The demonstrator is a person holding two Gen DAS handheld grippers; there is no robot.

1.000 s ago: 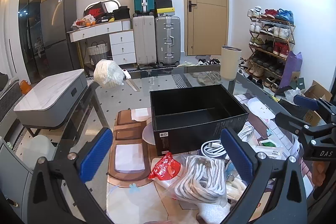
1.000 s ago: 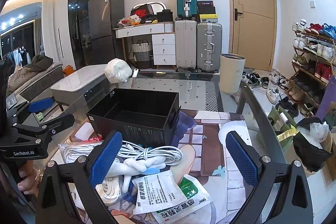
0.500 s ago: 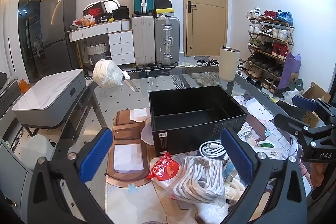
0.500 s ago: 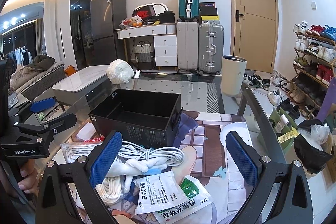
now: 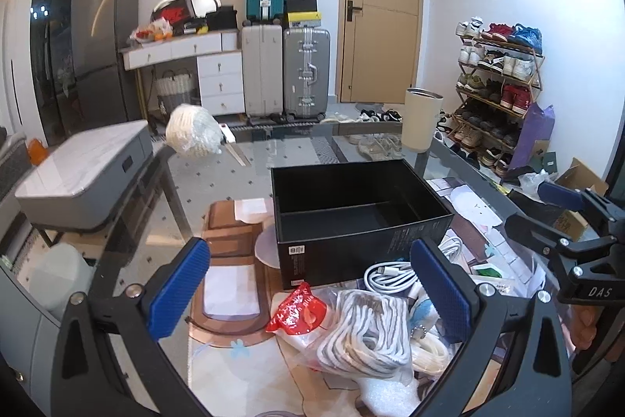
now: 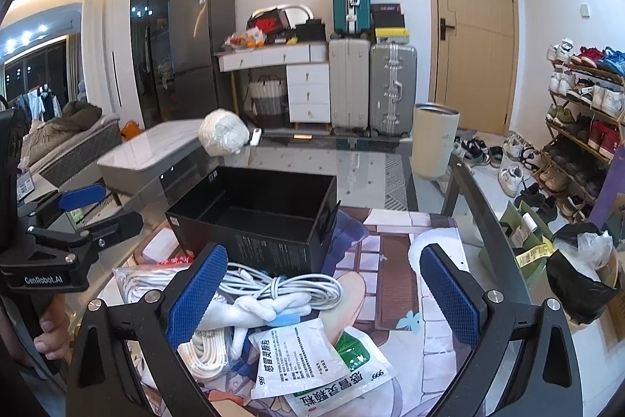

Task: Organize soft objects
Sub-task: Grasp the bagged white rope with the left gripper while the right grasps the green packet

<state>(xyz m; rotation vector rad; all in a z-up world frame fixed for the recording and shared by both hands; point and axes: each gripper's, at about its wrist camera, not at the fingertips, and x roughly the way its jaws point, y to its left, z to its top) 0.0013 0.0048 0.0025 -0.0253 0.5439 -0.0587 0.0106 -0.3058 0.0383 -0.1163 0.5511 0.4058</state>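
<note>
An empty black box (image 5: 359,206) stands open on the glass table; it also shows in the right wrist view (image 6: 254,217). In front of it lies a pile of soft things: a bagged white rope coil (image 5: 367,335), a red packet (image 5: 299,309), white cables (image 6: 281,286), a white plush (image 6: 254,307) and white-green medicine pouches (image 6: 308,358). My left gripper (image 5: 308,288) is open and empty above the pile's left side. My right gripper (image 6: 324,296) is open and empty above the pile's right side.
A bagged white ball (image 5: 193,135) sits at the table's far left. A cream cylinder (image 5: 420,118) stands at the far right edge. A printed mat (image 6: 394,260) covers the table's near part. A shoe rack (image 5: 496,88) stands to the right.
Both grippers have drifted slightly; the views shift a little. Nothing was taken hold of and both stay open.
</note>
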